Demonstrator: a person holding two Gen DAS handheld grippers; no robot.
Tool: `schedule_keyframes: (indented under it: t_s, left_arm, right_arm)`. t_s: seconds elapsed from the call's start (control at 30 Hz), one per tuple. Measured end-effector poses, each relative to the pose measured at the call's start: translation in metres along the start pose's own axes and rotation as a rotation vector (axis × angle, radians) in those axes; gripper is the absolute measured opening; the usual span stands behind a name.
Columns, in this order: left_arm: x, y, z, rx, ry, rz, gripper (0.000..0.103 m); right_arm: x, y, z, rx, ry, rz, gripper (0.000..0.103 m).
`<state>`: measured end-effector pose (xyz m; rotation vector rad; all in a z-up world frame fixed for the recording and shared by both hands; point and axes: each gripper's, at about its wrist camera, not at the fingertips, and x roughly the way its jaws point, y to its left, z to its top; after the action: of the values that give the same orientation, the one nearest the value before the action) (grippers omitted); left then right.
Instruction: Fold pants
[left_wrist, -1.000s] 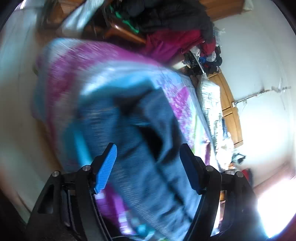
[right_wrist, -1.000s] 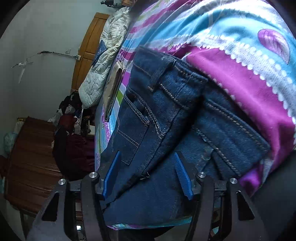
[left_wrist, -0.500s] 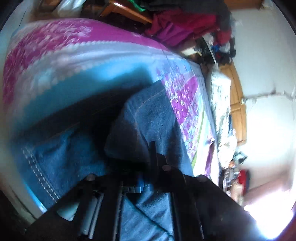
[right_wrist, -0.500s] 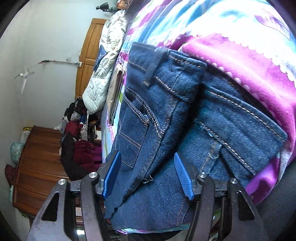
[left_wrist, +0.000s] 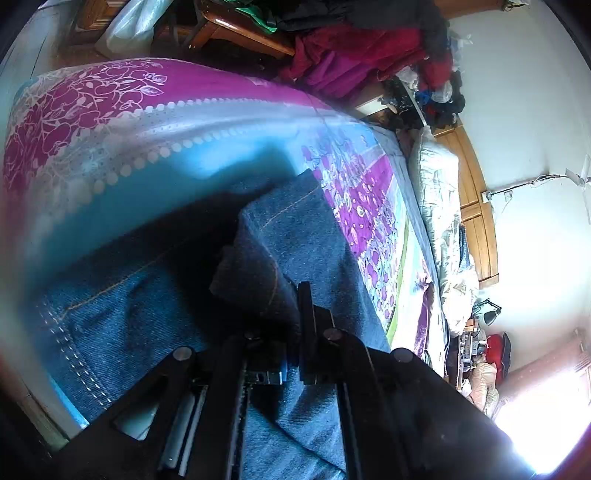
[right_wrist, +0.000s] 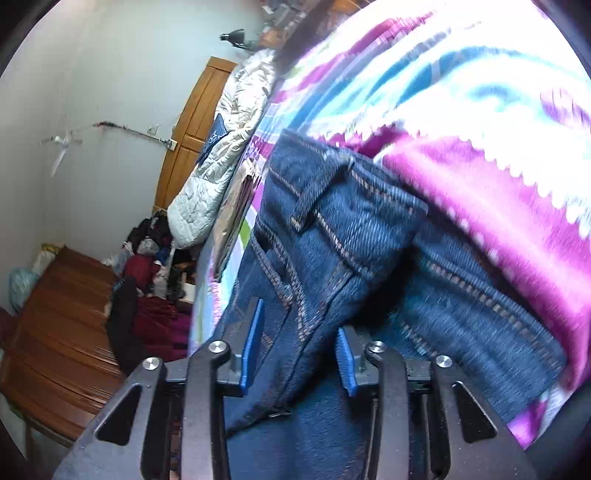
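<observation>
Dark blue jeans lie on a bed with a purple, white and turquoise patterned bedspread. My left gripper is shut on a fold of a denim leg end, which bunches up just ahead of its black fingers. In the right wrist view the waistband end of the jeans, with belt loop and pocket stitching, lies near the edge of the bedspread. My right gripper is open, its blue pads straddling a ridge of denim by the pocket.
A rolled pale quilt lies along the far side of the bed, against a wooden headboard. A heap of red and dark clothes sits beyond the bed. A brown wooden cabinet stands beside it.
My left gripper went from open over the denim to shut on a fold of it. The right gripper's pads have drawn closer together around the waistband, and its view has shifted.
</observation>
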<state>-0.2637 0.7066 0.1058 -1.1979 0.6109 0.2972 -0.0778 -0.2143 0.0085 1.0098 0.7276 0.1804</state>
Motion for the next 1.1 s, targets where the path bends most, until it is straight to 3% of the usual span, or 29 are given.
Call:
schedule_keyframes:
  t_s: [0.17,0.2,0.23,0.33,0.43,0.57,0.7,0.8,0.83,0.87,1.0,1.1]
  left_arm:
    - [0.005,0.005,0.001,-0.02,0.017,0.005,0.003]
    - [0.006,0.005,0.001,-0.024,0.015,0.007,0.003]
    - [0.007,0.005,0.0,-0.024,0.012,0.011,0.003]
    - [0.005,-0.002,-0.001,0.017,0.001,0.035,0.004]
    - [0.0,-0.014,0.004,0.046,0.006,0.034,0.003]
    - [-0.038,-0.027,0.011,0.072,-0.03,-0.079,0.003]
    - [-0.072,0.008,-0.002,0.057,-0.055,-0.102,0.003]
    - [-0.05,0.065,-0.015,0.012,0.036,0.012,0.004]
    - [-0.043,0.075,-0.018,-0.003,0.049,0.029,0.004]
    - [-0.042,0.081,-0.02,-0.017,0.028,0.0,0.004]
    - [-0.049,0.066,-0.019,0.045,0.009,0.034,0.004]
    - [-0.072,0.065,-0.017,0.033,-0.034,-0.031,0.004]
  right_arm:
    - [0.016,0.006,0.014,-0.034,0.023,-0.075,0.039]
    - [0.02,0.01,0.016,-0.046,0.025,-0.099,0.03]
    - [0.026,0.014,0.017,-0.054,0.039,-0.131,0.013]
    - [0.032,0.033,0.027,-0.072,0.064,-0.189,0.01]
    - [0.02,0.078,0.048,-0.169,0.041,-0.156,0.006]
    - [-0.03,0.124,0.059,-0.268,-0.015,-0.076,0.006]
    - [-0.061,0.091,0.04,-0.211,0.012,-0.09,0.006]
    - [-0.044,0.048,0.02,-0.156,0.1,-0.215,0.006]
    - [-0.035,0.034,0.015,-0.133,0.127,-0.244,0.006]
    - [-0.033,0.023,0.01,-0.134,0.123,-0.276,0.006]
    - [-0.048,0.022,0.011,-0.142,0.097,-0.256,0.006]
    - [-0.073,0.027,0.01,-0.172,0.05,-0.231,0.004]
